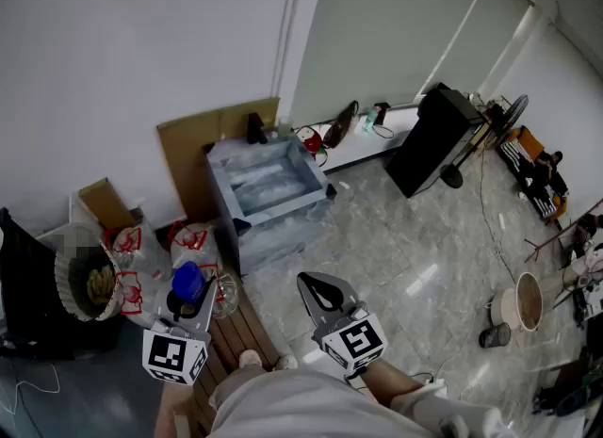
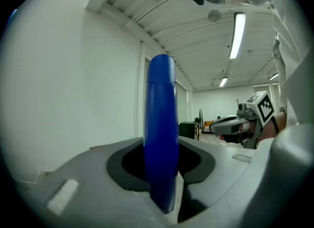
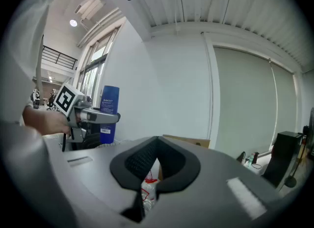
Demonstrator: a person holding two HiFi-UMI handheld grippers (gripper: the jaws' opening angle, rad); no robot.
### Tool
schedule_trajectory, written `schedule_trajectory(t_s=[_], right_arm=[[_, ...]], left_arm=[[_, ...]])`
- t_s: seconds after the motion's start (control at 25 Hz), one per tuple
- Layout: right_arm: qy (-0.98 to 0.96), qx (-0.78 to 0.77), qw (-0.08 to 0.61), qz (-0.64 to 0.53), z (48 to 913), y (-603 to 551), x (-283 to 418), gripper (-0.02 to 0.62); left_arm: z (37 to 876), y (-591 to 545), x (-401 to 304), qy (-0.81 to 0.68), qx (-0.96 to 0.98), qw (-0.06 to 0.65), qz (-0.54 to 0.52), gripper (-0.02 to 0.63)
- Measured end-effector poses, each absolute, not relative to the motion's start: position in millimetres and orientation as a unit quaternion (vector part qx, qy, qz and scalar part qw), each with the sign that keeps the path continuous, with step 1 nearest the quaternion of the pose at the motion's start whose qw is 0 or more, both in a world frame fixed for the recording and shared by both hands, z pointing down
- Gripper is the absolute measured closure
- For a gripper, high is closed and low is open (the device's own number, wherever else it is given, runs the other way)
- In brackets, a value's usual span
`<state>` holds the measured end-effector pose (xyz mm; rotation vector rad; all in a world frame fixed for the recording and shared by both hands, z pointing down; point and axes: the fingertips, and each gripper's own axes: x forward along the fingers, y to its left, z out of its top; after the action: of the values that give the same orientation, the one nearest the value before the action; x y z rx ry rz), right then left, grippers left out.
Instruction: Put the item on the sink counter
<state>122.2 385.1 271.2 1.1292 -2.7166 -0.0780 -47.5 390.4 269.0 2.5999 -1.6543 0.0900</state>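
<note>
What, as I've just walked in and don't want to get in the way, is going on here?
A person stands with a handheld gripper in each hand. The left gripper is shut on an upright blue bottle. The right gripper has its jaws together and holds nothing. The grey sink unit by the wall lies ahead of the person, and the bottle is not on it yet.

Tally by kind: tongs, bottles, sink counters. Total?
Tongs: 2, left tongs and right tongs
Blue bottle: 1, clamped in the left tongs
Sink counter: 1
Total: 4
</note>
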Motion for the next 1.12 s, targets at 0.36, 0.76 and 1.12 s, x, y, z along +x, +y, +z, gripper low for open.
schedule_trajectory(t_s=[0.36,0.76,1.12], right_arm=[[-0.921,0.380,0.087,-0.008,275.3,383.5,118.8,0.591],[-0.918,0.385,0.094,-0.005,285.8,366.0,105.4,0.591],[-0.912,0.397,0.100,-0.006,302.6,330.4,104.2,0.591]], left_arm=[[273.2,387.0,-51.4,-0.534,0.845,0.030,0.030,0.471],[285.1,362.5,-60.8,-0.525,0.850,0.037,0.036,0.469],[301.7,316.5,-59.7,-0.507,0.860,0.041,0.043,0.469]])
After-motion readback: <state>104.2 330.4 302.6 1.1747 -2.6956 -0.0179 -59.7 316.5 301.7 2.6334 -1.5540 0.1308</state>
